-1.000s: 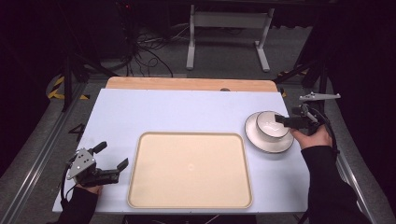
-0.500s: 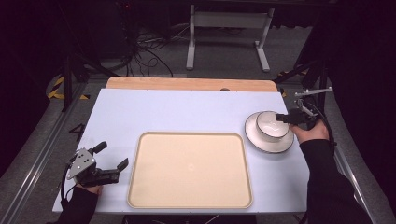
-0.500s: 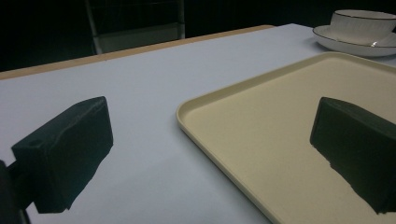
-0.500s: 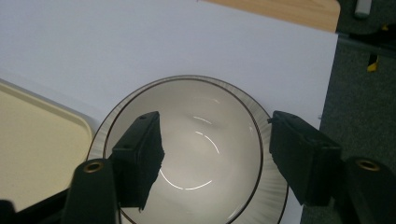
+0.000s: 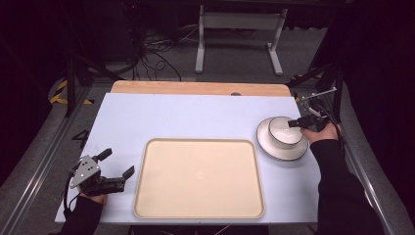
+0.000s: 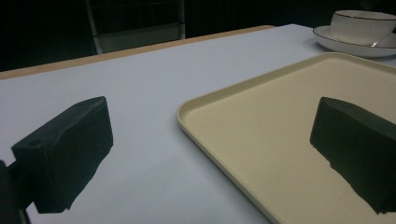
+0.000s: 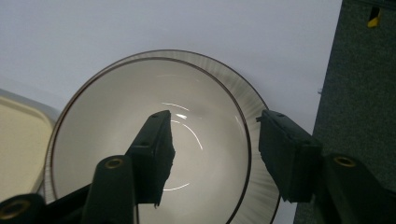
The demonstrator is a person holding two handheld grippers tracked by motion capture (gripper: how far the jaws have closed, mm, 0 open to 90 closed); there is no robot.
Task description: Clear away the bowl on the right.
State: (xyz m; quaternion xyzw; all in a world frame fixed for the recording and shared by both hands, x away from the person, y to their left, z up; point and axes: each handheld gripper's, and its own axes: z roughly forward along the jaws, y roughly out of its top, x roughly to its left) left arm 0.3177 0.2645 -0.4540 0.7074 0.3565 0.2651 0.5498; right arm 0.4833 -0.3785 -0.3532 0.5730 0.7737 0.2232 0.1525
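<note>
white bowl (image 5: 285, 130) sits on its saucer (image 5: 282, 148) at the worktop's (image 5: 195, 117) right, the right tool (image 7: 212, 140), jaws just closing, straddling its rim unclamped, so a shallow bite could tip it; the left tool (image 5: 113, 169) rests released.

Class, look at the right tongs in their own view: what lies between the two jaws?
In the right gripper view, the near rim of the bowl stands between the jaws of the right tongs, one jaw inside the bowl, one outside over the saucer. They have been closing.

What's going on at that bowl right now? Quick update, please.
Right hand-held gripper closing astride bowl rim, not gripping. Bowl on saucer. Tray bare.
</note>
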